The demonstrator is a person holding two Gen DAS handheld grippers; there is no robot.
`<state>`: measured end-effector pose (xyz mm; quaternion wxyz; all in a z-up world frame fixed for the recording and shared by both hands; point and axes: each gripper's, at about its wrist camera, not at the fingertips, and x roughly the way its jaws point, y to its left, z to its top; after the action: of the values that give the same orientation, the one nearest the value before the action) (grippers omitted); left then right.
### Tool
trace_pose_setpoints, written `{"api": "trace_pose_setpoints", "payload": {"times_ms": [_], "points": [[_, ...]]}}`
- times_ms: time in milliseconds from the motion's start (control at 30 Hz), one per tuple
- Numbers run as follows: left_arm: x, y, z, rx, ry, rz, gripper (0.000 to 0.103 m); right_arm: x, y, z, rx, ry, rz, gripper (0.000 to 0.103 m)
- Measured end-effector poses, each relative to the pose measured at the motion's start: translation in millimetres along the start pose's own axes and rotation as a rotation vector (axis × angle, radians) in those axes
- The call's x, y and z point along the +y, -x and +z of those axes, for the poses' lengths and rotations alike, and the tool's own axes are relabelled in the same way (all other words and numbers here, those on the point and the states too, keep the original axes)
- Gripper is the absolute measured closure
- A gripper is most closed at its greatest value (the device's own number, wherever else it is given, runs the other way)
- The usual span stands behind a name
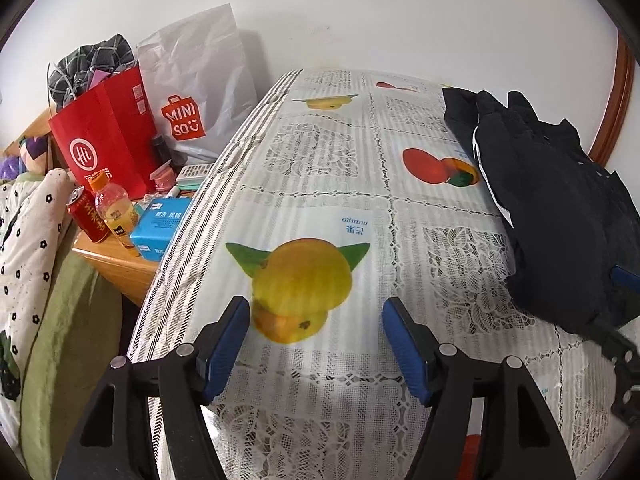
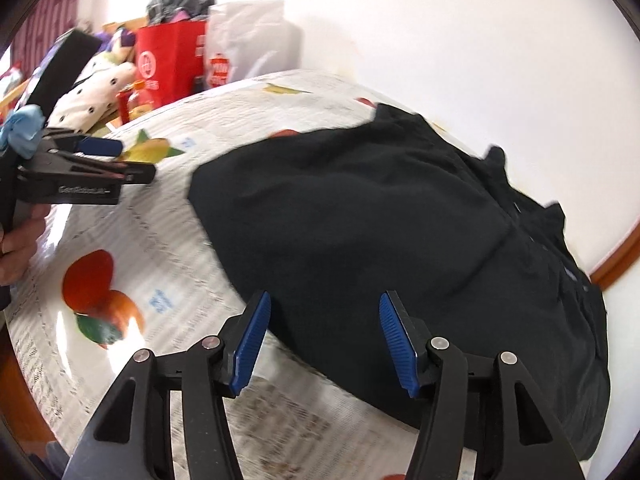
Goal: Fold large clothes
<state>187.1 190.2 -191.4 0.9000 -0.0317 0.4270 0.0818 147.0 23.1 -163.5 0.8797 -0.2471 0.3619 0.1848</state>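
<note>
Presently, the crumpled black fabric garment [image 2: 400, 240] is lying along the table's far right side, directly ahead of the released right gripper [image 2: 324, 340], while the released, empty left gripper [image 1: 316, 344] is facing bare fruit-print lace tablecloth [image 1: 320, 184], farther off.

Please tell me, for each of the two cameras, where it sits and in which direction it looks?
Left wrist: on the left gripper, looks along the table to the wall; own jaws open.
Right wrist: on the right gripper, looks at the black garment; own jaws open, a hand shows.
Shared: garment, tablecloth, red bag.
</note>
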Motion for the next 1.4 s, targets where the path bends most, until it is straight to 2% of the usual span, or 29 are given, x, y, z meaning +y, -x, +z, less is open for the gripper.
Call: {"api": "trace_pose_setpoints", "payload": {"times_ms": [167,300,533,567,667,767,800,1100,1233,1333,1400], "points": [[-0.4,-0.5,-1.0,0.005,-0.002,0.007,0.032,23.4,-16.2,7.6,0.011,0.078,0.005,0.044],[0.6,-0.9,-1.3,0.007,0.003,0.005,0.03,34.0,-26.7,18.1,-0.009,0.11,-0.033,0.039],[0.9,-1.7,-1.5,0.01,0.007,-0.004,0.029,47.5,-45.2,36.3,-0.022,0.125,-0.116,0.04],[0.8,-1.7,-1.7,0.01,0.007,-0.006,0.028,48.7,-47.1,38.0,-0.023,0.118,-0.118,0.045],[0.7,-1.9,-1.9,0.01,0.008,-0.009,0.028,51.3,-53.3,40.6,-0.015,0.112,-0.122,0.073],[1.0,-1.9,-1.7,0.01,0.008,-0.009,0.028,52.9,-60.0,41.8,-0.008,0.112,-0.17,0.089],[0.9,-1.9,-1.6,0.01,0.008,-0.009,0.027,50.0,-60.6,43.5,-0.001,0.087,-0.168,0.091],[1.1,-2.0,-1.1,0.011,0.006,-0.006,0.027,3.8,-31.0,74.3,-0.098,-0.173,0.126,0.097],[1.1,-1.8,-1.0,0.011,0.006,-0.006,0.027,-37.6,9.5,78.6,-0.268,-0.314,0.231,0.098],[0.6,-2.1,-1.2,0.011,0.005,-0.005,0.027,-80.8,33.5,65.8,-0.366,-0.423,0.251,0.099],[0.7,-2.1,-1.2,0.011,0.004,-0.004,0.027,-110.5,43.0,52.3,-0.389,-0.506,0.227,0.099]]}}
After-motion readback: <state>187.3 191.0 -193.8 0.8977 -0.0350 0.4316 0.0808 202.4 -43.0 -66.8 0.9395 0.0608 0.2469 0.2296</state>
